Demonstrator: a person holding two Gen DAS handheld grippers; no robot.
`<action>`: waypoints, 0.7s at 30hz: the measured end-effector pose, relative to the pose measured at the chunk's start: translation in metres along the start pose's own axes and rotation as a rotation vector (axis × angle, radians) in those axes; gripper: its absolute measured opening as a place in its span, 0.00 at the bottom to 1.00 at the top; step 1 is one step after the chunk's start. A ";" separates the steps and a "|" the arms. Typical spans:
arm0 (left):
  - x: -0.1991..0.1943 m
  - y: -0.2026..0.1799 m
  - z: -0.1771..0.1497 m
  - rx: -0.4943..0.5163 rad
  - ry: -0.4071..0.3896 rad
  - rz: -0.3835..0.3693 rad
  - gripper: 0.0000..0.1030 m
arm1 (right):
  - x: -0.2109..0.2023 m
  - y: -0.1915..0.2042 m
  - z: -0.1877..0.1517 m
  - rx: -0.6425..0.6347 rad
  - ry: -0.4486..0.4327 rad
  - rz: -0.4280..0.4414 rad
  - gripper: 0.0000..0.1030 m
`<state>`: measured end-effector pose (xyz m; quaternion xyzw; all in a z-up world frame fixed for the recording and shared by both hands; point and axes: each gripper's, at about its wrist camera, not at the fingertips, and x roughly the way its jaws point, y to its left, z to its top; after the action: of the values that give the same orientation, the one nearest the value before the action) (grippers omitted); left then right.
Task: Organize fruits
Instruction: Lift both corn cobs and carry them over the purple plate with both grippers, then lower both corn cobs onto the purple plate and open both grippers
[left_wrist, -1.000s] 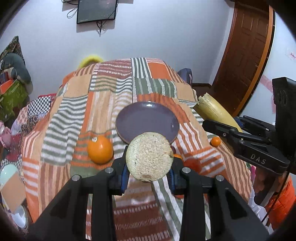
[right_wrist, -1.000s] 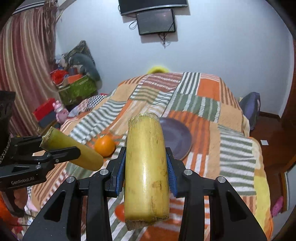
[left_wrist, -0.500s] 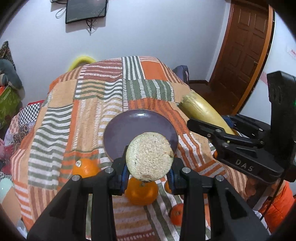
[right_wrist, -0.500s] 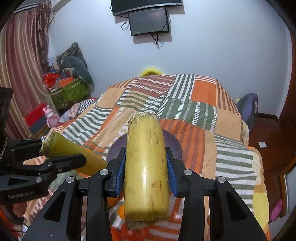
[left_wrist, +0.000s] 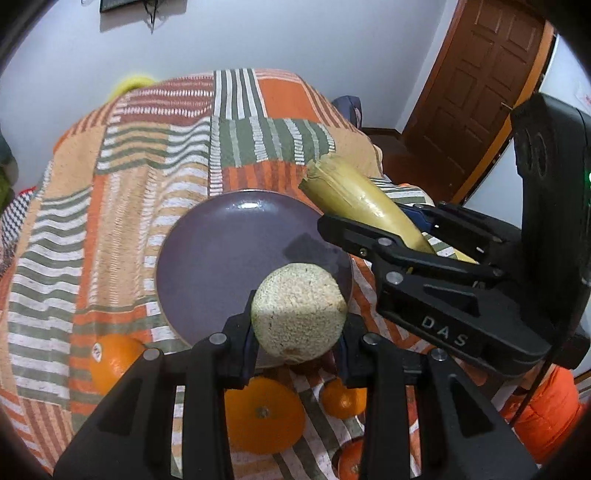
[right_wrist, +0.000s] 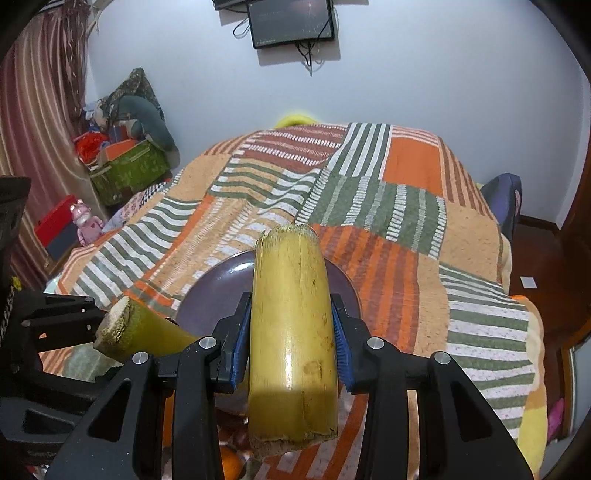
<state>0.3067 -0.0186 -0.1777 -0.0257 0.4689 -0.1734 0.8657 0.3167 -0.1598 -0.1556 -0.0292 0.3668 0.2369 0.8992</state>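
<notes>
My left gripper is shut on a yellow-green sugarcane piece, seen end-on, held over the near rim of the purple plate. My right gripper is shut on a second yellow sugarcane piece, held upright above the plate. In the left wrist view this piece reaches over the plate's right edge. In the right wrist view the left gripper's piece shows at the lower left. Several oranges lie on the blanket below the left gripper.
A striped patchwork blanket covers the bed. One orange with a sticker lies left of the plate. A brown door stands at the right. Boxes and toys are piled by the far left wall.
Both grippers have moved forward over the bed with their sugarcane pieces. The plate is now close under them and the oranges have slid below the left gripper's fingers.
</notes>
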 end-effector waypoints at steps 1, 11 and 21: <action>0.004 0.004 0.002 -0.010 0.008 -0.002 0.33 | 0.004 0.000 0.001 -0.004 0.006 0.001 0.35; 0.029 0.037 0.016 -0.071 0.035 0.010 0.33 | 0.038 -0.003 0.008 -0.017 0.059 0.019 0.35; 0.054 0.057 0.031 -0.082 0.023 0.112 0.48 | 0.059 -0.018 0.012 0.041 0.116 0.040 0.35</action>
<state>0.3754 0.0136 -0.2156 -0.0325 0.4863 -0.1055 0.8668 0.3692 -0.1490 -0.1893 -0.0174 0.4236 0.2451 0.8719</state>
